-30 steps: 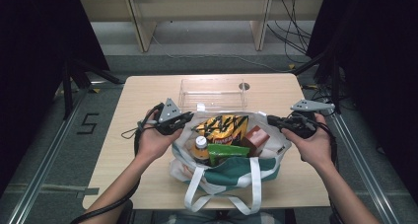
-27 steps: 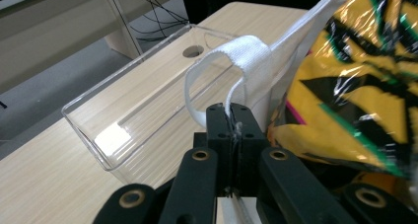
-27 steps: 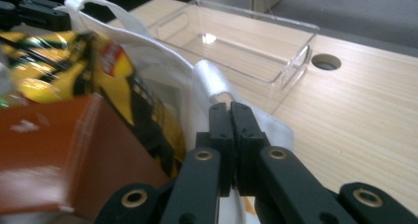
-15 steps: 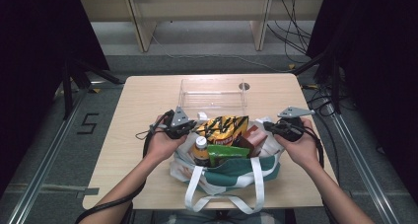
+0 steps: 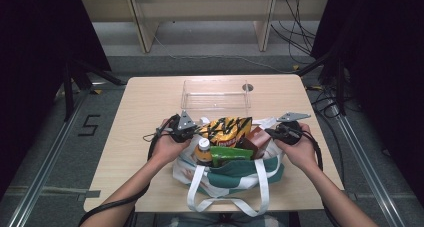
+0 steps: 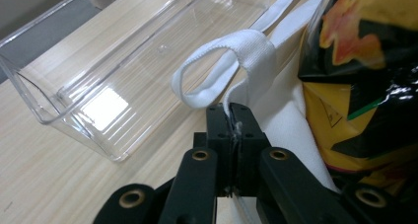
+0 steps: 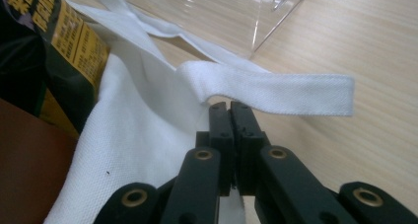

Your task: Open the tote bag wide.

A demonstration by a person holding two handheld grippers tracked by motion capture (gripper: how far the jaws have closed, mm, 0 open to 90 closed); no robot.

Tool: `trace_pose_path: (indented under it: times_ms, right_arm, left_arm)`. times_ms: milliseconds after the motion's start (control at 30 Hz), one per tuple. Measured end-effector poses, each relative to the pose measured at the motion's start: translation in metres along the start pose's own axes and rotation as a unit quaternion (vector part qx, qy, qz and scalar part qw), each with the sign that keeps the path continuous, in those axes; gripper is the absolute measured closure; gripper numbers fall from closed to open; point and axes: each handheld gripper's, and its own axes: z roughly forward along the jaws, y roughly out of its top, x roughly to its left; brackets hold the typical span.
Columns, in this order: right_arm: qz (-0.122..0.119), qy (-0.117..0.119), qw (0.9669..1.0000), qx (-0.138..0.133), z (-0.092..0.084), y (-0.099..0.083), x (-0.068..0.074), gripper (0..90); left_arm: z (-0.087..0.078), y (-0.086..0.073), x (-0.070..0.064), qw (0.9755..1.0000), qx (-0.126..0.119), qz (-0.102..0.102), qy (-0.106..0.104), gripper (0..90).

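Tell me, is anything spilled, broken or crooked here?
Nothing stands out. The bag sits upright with the snacks inside, both grippers' jaws pinch its white rim, and the clear box stands straight behind it.

White-and-green cloth tote bag [image 5: 227, 174], open-topped and stuffed with snack packets and a bottle, resting on the table between left gripper [image 5: 186, 130] and right gripper [image 5: 276, 133]. Rim cloth pinched in both closed jaw pairs, white webbing handles [image 6: 231, 61] looping just beyond each tip.
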Motion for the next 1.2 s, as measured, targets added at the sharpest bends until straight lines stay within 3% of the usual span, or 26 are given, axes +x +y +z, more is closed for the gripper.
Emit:
trace_pose_path:
  times_ms: [100,233,300,333,367,500,533,633,667,700,767,833,900,933,967,1033,1067,1100,1133,1200]
  right_arm:
    - [-0.004,0.001,1.0000,0.002,0.003,-0.002,-0.002,89.4]
    - [0.002,0.003,1.0000,-0.002,0.004,-0.003,-0.003,89.1]
    - [0.015,0.012,0.9998,-0.003,0.001,-0.001,-0.003,85.1]
    - [0.013,0.011,0.9998,-0.011,-0.002,0.000,-0.005,81.3]
    - [0.027,0.010,0.9995,-0.013,-0.007,0.002,-0.004,78.1]
    - [0.023,0.004,0.9978,-0.061,-0.031,0.016,-0.005,68.0]
    - [0.033,0.004,0.9955,-0.088,-0.043,0.025,-0.001,64.7]
    - [0.019,0.000,0.9945,-0.103,-0.051,0.032,-0.001,61.4]
    - [0.025,0.000,0.9937,-0.109,-0.054,0.035,0.002,59.4]
    - [0.013,-0.006,0.9925,-0.121,-0.055,0.039,0.003,57.2]
    - [0.017,-0.002,0.9928,-0.119,-0.059,0.043,0.009,55.3]
    - [0.008,-0.002,0.9918,-0.127,-0.061,0.047,0.011,55.0]
    - [0.013,0.003,0.9902,-0.139,-0.063,0.051,0.015,55.0]
    - [0.012,0.004,0.9898,-0.142,-0.064,0.053,0.016,55.0]
    - [0.007,0.008,0.9890,-0.147,-0.066,0.055,0.017,55.0]
    - [0.015,0.013,0.9892,-0.145,-0.069,0.058,0.021,55.0]
    - [0.014,0.015,0.9887,-0.148,-0.070,0.060,0.022,55.0]
    - [0.003,0.006,0.9862,-0.165,-0.068,0.061,0.021,55.0]
    - [0.017,0.020,0.9880,-0.152,-0.072,0.062,0.024,55.0]
    - [0.015,0.024,0.9868,-0.159,-0.071,0.063,0.024,55.0]
  left_arm:
    - [0.002,-0.002,-0.001,0.9999,-0.005,-0.010,-0.002,87.6]
    - [0.000,-0.001,-0.001,0.9998,-0.014,-0.008,0.007,86.6]
    - [-0.003,-0.001,0.000,0.9998,-0.011,-0.013,0.006,83.2]
    - [-0.006,-0.001,0.001,0.9997,-0.014,-0.017,0.011,80.8]
    - [-0.009,0.000,0.002,0.9994,-0.024,-0.023,0.012,79.2]
    - [-0.023,0.004,0.005,0.9977,-0.053,-0.035,0.025,66.7]
    - [-0.027,0.005,0.005,0.9972,-0.057,-0.038,0.031,60.4]
    - [-0.036,0.006,0.005,0.9952,-0.076,-0.044,0.042,55.7]
    - [-0.042,0.005,0.006,0.9955,-0.074,-0.037,0.047,54.4]
    - [-0.045,0.005,0.004,0.9936,-0.087,-0.053,0.050,52.7]
    - [-0.054,0.003,0.006,0.9923,-0.096,-0.057,0.052,49.8]
    - [-0.066,-0.001,0.007,0.9888,-0.110,-0.080,0.063,48.3]
    - [-0.073,-0.006,0.009,0.9874,-0.116,-0.080,0.071,46.7]
    - [-0.077,-0.011,0.009,0.9858,-0.120,-0.090,0.076,45.7]
    - [-0.078,-0.015,0.010,0.9851,-0.129,-0.083,0.079,44.8]
    - [-0.081,-0.024,0.009,0.9829,-0.134,-0.096,0.082,43.7]
    - [-0.082,-0.027,0.008,0.9826,-0.132,-0.100,0.084,43.5]
    - [-0.082,-0.030,0.007,0.9821,-0.133,-0.105,0.083,43.4]
    - [-0.082,-0.033,0.007,0.9816,-0.134,-0.108,0.081,43.5]
    - [-0.081,-0.035,0.007,0.9814,-0.137,-0.110,0.078,43.6]
